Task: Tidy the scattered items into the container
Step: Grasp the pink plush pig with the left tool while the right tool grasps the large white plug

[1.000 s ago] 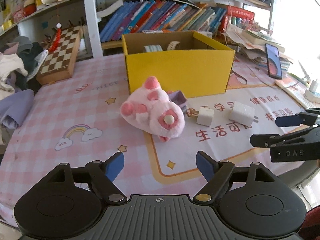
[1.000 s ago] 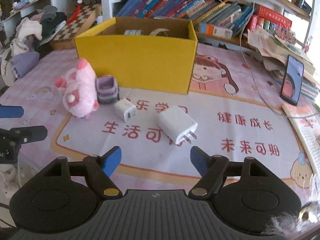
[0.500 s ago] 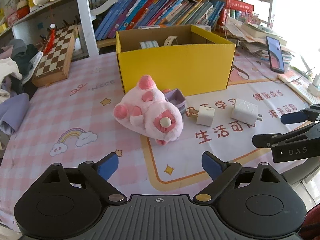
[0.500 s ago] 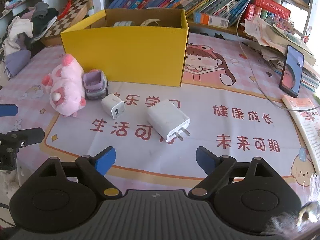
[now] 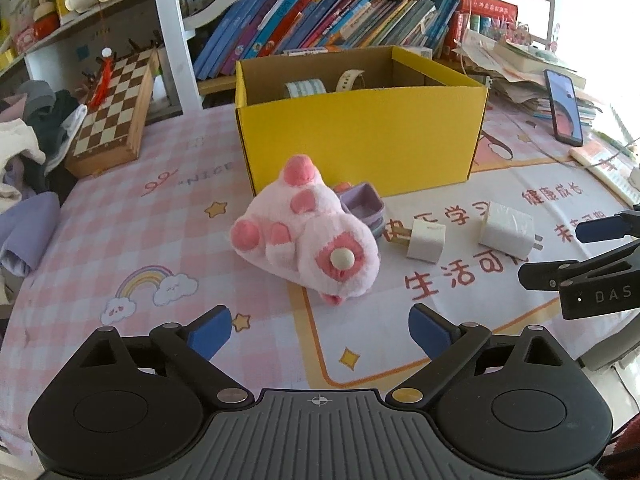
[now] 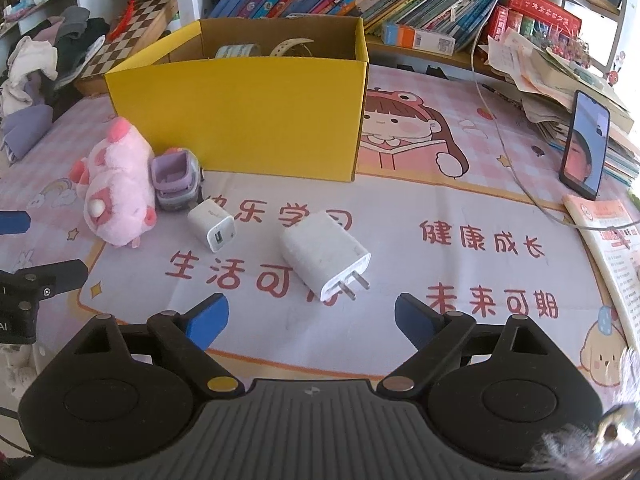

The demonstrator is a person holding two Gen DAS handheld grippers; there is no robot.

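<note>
We hold the left gripper (image 5: 320, 330) over the pink checked tablecloth (image 5: 120, 240) with its blue-padded jaws spread wide, having just been opening, and nothing sits between them. Ahead of it lies the pink plush toy (image 5: 306, 236) on its side, touching a small purple toy car (image 5: 362, 204) that sits just in front of the yellow box (image 5: 360, 136). The right gripper (image 6: 312, 318) is likewise spread wide after just opening, empty, hovering above the printed mat (image 6: 480, 208). Just ahead of its jaws lies the large white charger (image 6: 324, 256), prongs pointing toward the right finger, and the small white charger (image 6: 212, 226) rests near it to the left, apart from it, close to the toy car. The box stands open-topped behind all four loose things, and inside it we can see a roll of tape (image 5: 306, 89) and a pale strap (image 5: 350, 79). A phone (image 6: 586, 144) leans against piled books at the right.
</note>
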